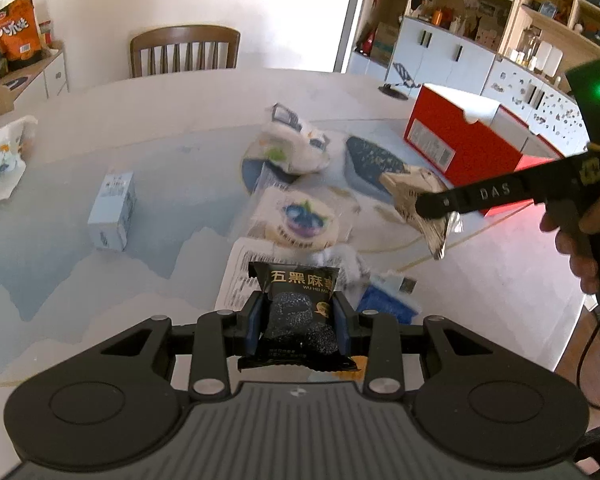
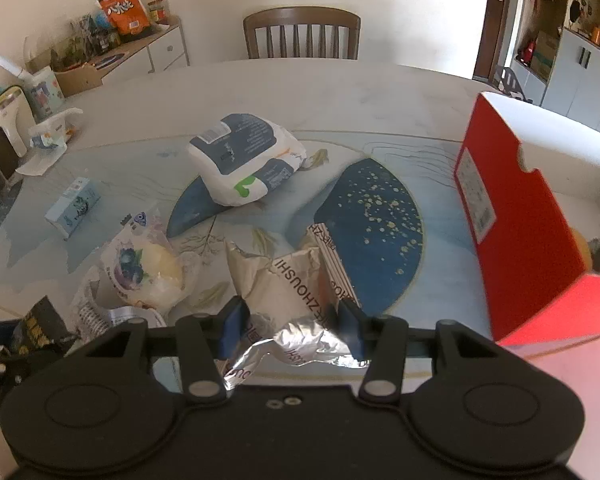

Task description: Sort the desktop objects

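My left gripper (image 1: 298, 306) is shut on a black sesame-snack packet (image 1: 298, 316) and holds it above the table's near side. My right gripper (image 2: 292, 316) is shut on a crumpled silver foil packet (image 2: 288, 296); in the left wrist view that gripper (image 1: 432, 210) holds the foil packet (image 1: 416, 196) up, left of the open red box (image 1: 460, 140). On the table lie a blueberry pastry bag (image 2: 144, 272), a white and blue wipes pack (image 2: 244, 160) and a small light-blue carton (image 2: 73, 206).
The red box (image 2: 528, 216) stands at the right of the right wrist view, its open white inside facing up. A wooden chair (image 2: 302, 34) is behind the table. A sideboard (image 2: 100, 56) with snacks is at far left. White printed papers (image 1: 240, 276) lie under the packets.
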`<state>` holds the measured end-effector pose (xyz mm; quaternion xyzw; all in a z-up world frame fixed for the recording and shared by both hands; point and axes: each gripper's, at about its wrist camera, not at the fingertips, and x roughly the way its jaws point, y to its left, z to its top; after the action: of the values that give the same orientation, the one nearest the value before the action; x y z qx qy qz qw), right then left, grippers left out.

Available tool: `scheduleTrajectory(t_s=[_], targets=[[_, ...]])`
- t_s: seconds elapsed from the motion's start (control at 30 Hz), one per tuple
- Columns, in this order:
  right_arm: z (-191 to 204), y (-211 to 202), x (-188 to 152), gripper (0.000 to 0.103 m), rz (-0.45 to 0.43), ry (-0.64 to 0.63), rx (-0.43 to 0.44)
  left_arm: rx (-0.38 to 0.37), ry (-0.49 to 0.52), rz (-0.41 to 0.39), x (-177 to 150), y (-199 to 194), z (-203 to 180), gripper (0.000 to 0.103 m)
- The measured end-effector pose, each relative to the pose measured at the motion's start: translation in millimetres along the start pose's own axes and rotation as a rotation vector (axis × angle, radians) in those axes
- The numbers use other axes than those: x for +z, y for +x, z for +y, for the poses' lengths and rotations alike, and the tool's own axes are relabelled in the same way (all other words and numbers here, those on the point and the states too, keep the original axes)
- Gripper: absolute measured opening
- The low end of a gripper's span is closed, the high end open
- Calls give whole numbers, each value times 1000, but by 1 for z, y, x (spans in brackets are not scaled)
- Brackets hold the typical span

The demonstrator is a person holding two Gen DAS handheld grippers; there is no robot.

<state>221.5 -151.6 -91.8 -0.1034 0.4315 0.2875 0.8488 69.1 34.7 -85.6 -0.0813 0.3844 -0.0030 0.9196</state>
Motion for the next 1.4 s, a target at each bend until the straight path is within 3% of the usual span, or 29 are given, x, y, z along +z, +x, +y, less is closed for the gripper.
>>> scheduleTrajectory(t_s=[0.77, 1.4], targets=[[-36, -64, -2, 50, -49, 126, 34, -90, 78, -98, 59, -11, -50, 34], [-83, -98, 4, 50, -90, 199, 40, -171, 155, -128, 100, 15, -107, 34]])
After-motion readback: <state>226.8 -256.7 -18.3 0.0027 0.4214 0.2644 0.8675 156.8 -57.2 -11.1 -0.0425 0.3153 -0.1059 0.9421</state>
